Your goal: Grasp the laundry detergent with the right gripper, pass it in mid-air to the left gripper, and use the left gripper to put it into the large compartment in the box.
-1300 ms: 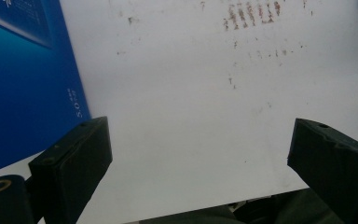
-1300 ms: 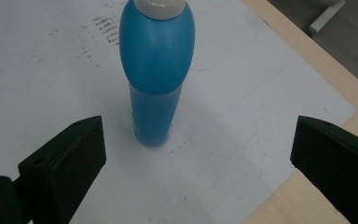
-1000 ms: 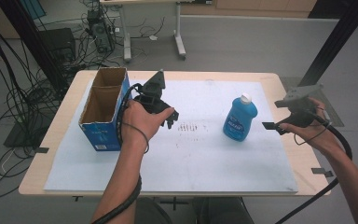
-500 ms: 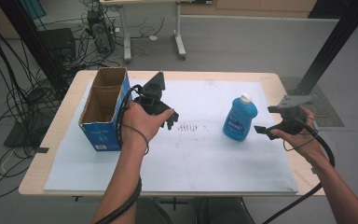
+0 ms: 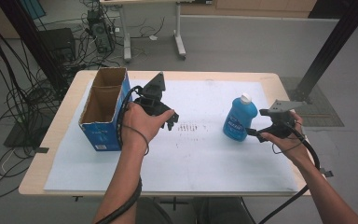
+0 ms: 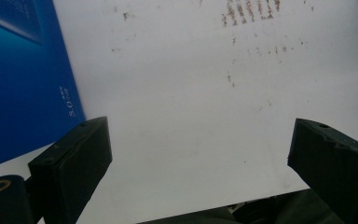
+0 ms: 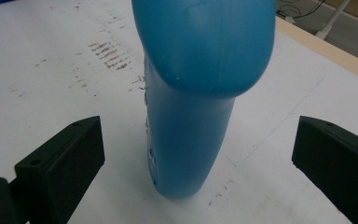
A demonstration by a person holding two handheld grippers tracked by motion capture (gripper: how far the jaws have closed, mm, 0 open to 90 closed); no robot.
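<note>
A blue plastic bottle (image 5: pixel 238 119) with a white cap stands upright right of centre on the white sheet (image 5: pixel 200 158). My right gripper (image 5: pixel 253 134) is open just to its right, jaws pointed at its lower body; in the right gripper view the bottle (image 7: pixel 196 93) stands ahead of the two spread jaws, not between them. An open-topped blue cardboard box (image 5: pixel 103 108) sits at the left. My left gripper (image 5: pixel 171 122) hovers open beside the box, above the sheet; the left gripper view has the box's blue side (image 6: pixel 23 79) at its left and nothing between the jaws.
Faint brown marks (image 5: pixel 191 127) stain the sheet's middle. The wooden table (image 5: pixel 56 135) shows its edge around the sheet. Beyond it are cables (image 5: pixel 14 93), a desk frame (image 5: pixel 177 32) and a black post (image 5: pixel 331 51) on the floor.
My right gripper has moved left toward the bottle and now sits close beside it. The left gripper and box have stayed put.
</note>
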